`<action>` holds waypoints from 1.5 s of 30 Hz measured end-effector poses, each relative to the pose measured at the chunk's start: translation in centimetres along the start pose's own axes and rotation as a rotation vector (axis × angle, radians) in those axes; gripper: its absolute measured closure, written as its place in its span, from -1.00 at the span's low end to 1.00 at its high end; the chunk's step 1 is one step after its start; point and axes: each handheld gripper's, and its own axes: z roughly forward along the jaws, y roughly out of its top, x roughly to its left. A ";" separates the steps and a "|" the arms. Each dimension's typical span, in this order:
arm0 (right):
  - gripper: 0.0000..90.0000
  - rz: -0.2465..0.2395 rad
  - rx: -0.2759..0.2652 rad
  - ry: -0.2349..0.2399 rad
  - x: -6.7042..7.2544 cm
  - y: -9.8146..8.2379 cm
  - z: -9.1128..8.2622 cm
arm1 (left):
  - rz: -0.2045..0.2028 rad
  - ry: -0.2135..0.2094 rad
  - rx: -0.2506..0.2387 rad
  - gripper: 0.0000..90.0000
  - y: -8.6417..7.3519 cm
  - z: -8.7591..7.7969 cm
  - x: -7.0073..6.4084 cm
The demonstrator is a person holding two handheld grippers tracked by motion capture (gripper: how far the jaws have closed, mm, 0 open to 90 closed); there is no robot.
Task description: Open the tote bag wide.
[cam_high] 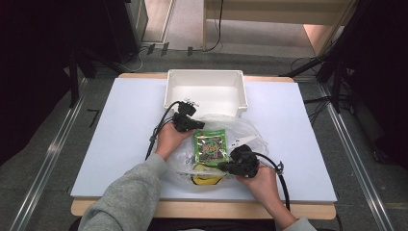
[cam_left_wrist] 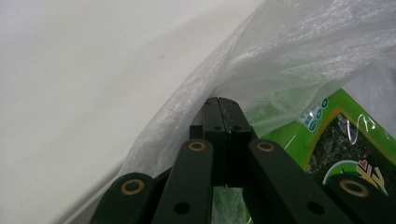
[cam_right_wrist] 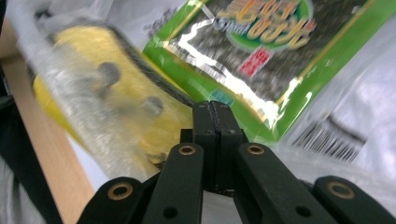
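A clear plastic bag (cam_high: 246, 129) lies in the middle of the white board (cam_high: 120, 144). Inside it are a green seaweed snack packet (cam_high: 210, 146) and a yellow object (cam_high: 207, 178). My left gripper (cam_high: 199, 126) sits at the bag's far left edge. In the left gripper view its jaws are shut (cam_left_wrist: 222, 103) with the bag's film (cam_left_wrist: 261, 70) gathered at their tips, beside the green packet (cam_left_wrist: 327, 140). My right gripper (cam_high: 223, 166) is at the bag's near side, jaws shut (cam_right_wrist: 215, 108), over the packet (cam_right_wrist: 261, 51) and yellow object (cam_right_wrist: 116, 93). Whether it pinches film is unclear.
A white open bin (cam_high: 204, 73) stands at the back of the board, just beyond the bag. Black cables (cam_high: 159, 127) trail from both grippers. The table's wooden front edge (cam_high: 202, 209) runs near the person's grey sleeves. Dark stands flank the table on the floor.
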 end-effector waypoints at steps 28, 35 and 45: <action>1.00 -0.007 -0.033 -0.035 1.6 -2.6 -1.5 | 0.001 0.027 0.020 1.00 -0.1 0.4 -0.2; 1.00 -0.004 -0.056 -0.027 1.4 -0.1 -2.1 | -0.007 0.020 0.021 1.00 0.0 0.4 -0.1; 1.00 -0.059 -0.043 0.033 3.0 2.7 0.4 | -0.012 0.021 0.013 1.00 0.1 0.4 -0.2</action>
